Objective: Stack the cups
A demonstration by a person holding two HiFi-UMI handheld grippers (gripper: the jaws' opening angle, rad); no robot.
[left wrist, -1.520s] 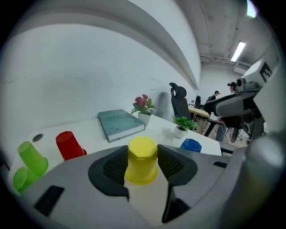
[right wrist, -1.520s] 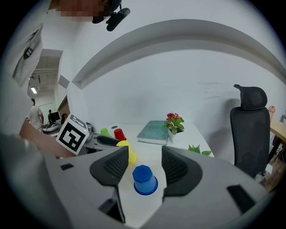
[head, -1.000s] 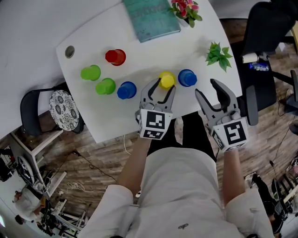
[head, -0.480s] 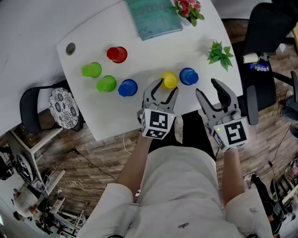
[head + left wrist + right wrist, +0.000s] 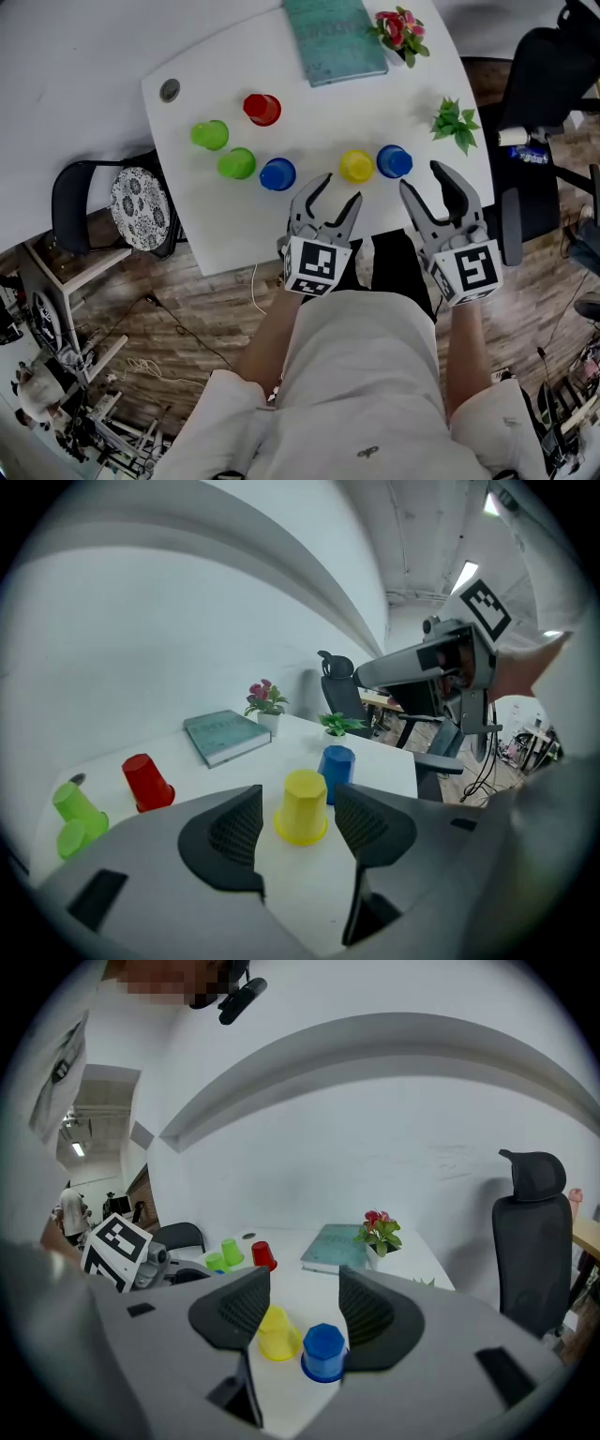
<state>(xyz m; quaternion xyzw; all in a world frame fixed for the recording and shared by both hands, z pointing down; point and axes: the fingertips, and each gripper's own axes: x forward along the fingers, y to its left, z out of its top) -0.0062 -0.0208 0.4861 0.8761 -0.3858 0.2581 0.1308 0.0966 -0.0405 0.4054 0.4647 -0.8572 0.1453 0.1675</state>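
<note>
Several upturned cups stand on the white table [image 5: 234, 225]: two green ones [image 5: 210, 134] [image 5: 236, 163], a red one [image 5: 262, 109], a blue one [image 5: 277, 174], a yellow cup [image 5: 356, 166] and a second blue cup [image 5: 395, 161]. My left gripper [image 5: 336, 192] hovers over the table's near edge, its jaws opening, and nothing is between the pads. The yellow cup [image 5: 302, 806] stands just beyond its tips, untouched, with the blue cup [image 5: 336, 766] behind. My right gripper [image 5: 427, 183] is open and empty, just short of the right-hand blue cup [image 5: 324, 1352].
A teal book [image 5: 335, 37] and a pot of pink flowers [image 5: 401, 28] sit at the table's far side, with a small green plant [image 5: 457, 122] at the right edge. A patterned chair [image 5: 136, 208] stands to the left and a black office chair [image 5: 553, 56] to the right.
My left gripper has drawn back from the yellow cup towards the table's near edge and its jaws have spread. The yellow cup stays beside the blue one. The right gripper has barely moved.
</note>
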